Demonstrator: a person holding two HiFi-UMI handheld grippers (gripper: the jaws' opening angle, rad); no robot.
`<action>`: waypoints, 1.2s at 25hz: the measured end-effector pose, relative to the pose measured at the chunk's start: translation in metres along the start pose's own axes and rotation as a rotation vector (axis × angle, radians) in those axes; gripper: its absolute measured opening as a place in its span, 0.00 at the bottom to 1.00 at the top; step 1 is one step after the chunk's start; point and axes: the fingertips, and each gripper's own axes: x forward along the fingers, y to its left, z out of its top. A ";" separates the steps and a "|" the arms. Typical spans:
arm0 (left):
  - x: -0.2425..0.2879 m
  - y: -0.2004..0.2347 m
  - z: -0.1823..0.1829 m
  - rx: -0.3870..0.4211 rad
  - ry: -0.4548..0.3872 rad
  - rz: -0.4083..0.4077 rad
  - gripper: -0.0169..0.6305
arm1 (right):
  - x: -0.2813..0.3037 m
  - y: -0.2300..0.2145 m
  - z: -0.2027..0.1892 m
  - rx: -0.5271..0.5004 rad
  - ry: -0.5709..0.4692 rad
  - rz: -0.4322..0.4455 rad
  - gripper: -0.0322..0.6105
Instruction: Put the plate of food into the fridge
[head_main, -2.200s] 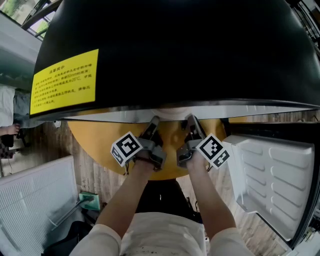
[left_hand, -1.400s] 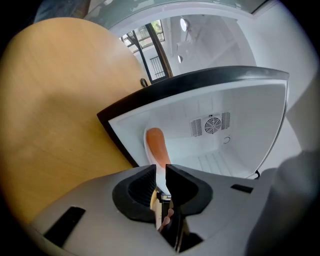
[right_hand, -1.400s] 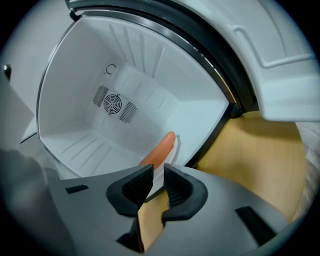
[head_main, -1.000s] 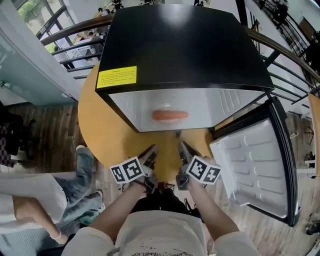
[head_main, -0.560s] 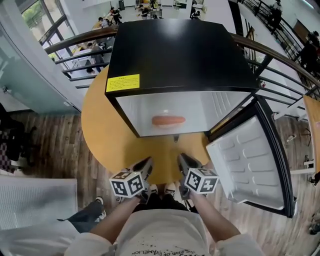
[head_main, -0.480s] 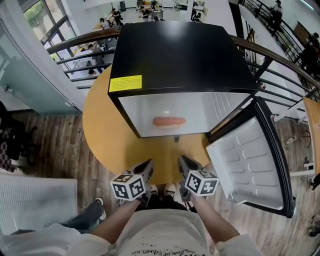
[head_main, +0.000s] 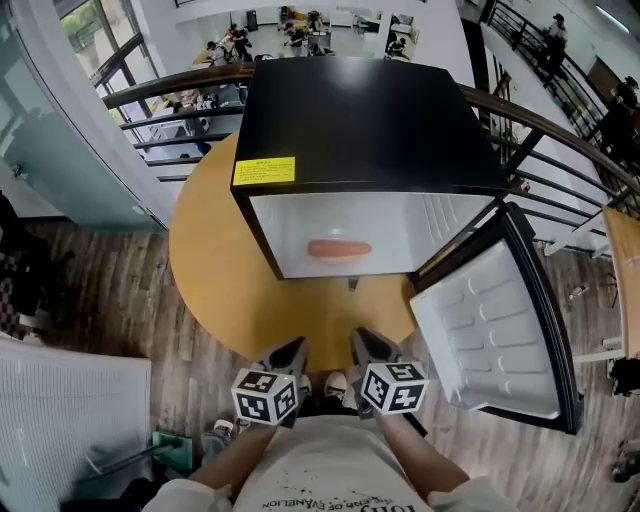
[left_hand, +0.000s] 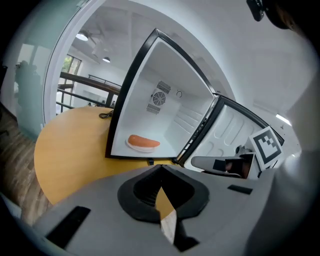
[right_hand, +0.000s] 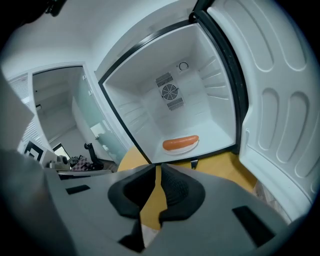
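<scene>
**Plate delivered, tongs pulled back empty**

Nearest the person, the left gripper (head_main: 292, 349) and right gripper (head_main: 363, 341) hang close to the body. Two seconds ago they reached under the fridge's top edge; since then the person has stepped back and drawn both away. In each gripper view the pads are closed together with nothing between them; only a sliver of yellow table shows through.

Beyond them lies the round yellow table (head_main: 210, 270), and on it the black mini fridge (head_main: 370, 120), its door (head_main: 490, 330) swung open to the right. The plate of food (head_main: 338, 250), a sausage on a white plate, rests on the fridge floor toward the front and left, well apart from both grippers. The placing looks done; the open door is probably the only thing left.

The head view gives the fridge's top and yellow label (head_main: 264, 171), but the interior only as a strip. The gripper views look straight in, showing the plate's rim (right_hand: 180, 143) under the sausage and the fan grille (right_hand: 172, 93) on the far wall. The left gripper view also catches the right gripper (left_hand: 235, 162) beside it.
</scene>
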 end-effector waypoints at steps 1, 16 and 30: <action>0.001 -0.002 0.000 0.000 -0.004 -0.002 0.06 | 0.000 0.003 -0.001 -0.013 0.005 0.004 0.13; 0.010 -0.015 0.001 0.111 0.024 0.027 0.06 | -0.004 0.000 -0.012 -0.067 0.051 -0.027 0.10; 0.007 -0.017 -0.004 0.125 0.037 0.024 0.06 | -0.003 0.002 -0.020 -0.071 0.048 -0.036 0.09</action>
